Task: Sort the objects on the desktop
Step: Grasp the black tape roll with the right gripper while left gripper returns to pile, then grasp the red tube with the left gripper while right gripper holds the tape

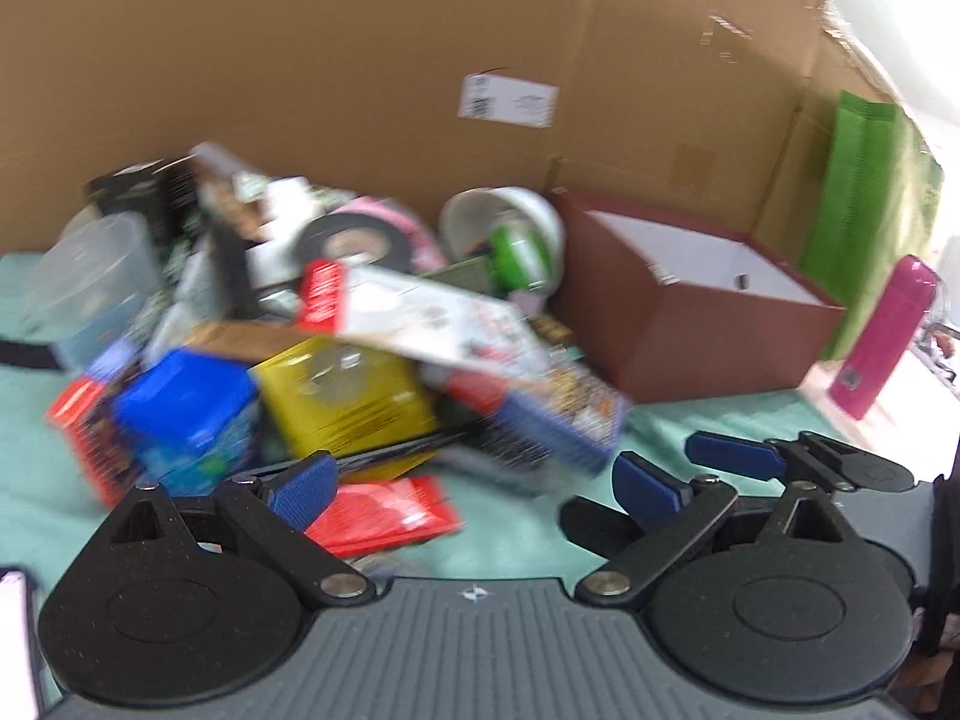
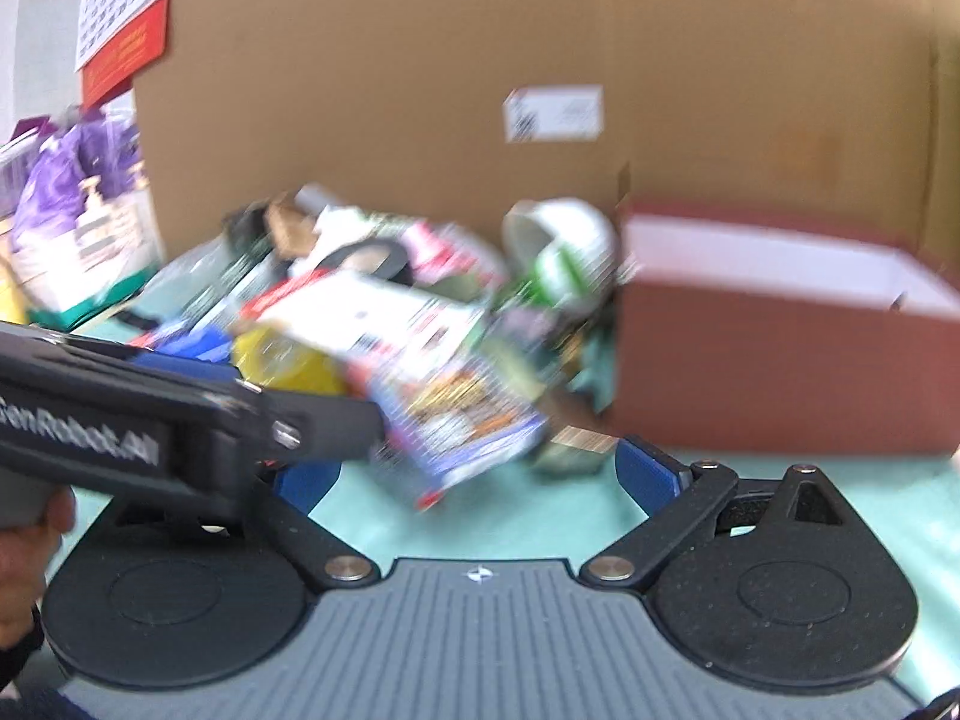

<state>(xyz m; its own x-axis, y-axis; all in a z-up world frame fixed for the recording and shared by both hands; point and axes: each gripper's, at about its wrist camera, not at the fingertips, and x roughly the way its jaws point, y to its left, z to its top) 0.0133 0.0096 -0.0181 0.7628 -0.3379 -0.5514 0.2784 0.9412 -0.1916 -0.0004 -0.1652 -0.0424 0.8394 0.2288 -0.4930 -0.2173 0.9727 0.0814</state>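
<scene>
A blurred heap of desk items lies on the teal cloth (image 1: 36,480): a blue box (image 1: 186,414), a yellow box (image 1: 345,396), a white and red package (image 1: 408,318), a black tape roll (image 1: 354,240), and a tipped white bowl (image 1: 504,222) with a green can (image 1: 519,252) in it. My left gripper (image 1: 474,489) is open just in front of the heap. A red packet (image 1: 384,516) lies below its gap, near the left finger. My right gripper (image 2: 477,477) is also open, short of a colourful box (image 2: 462,420). Neither holds anything.
A maroon box (image 1: 702,354) with a white inside stands open to the right of the heap. A pink bottle (image 1: 882,336) and a green bag (image 1: 864,180) are further right. A tall cardboard wall (image 1: 360,60) closes the back. A hand (image 2: 24,546) holds the left gripper's body (image 2: 180,420).
</scene>
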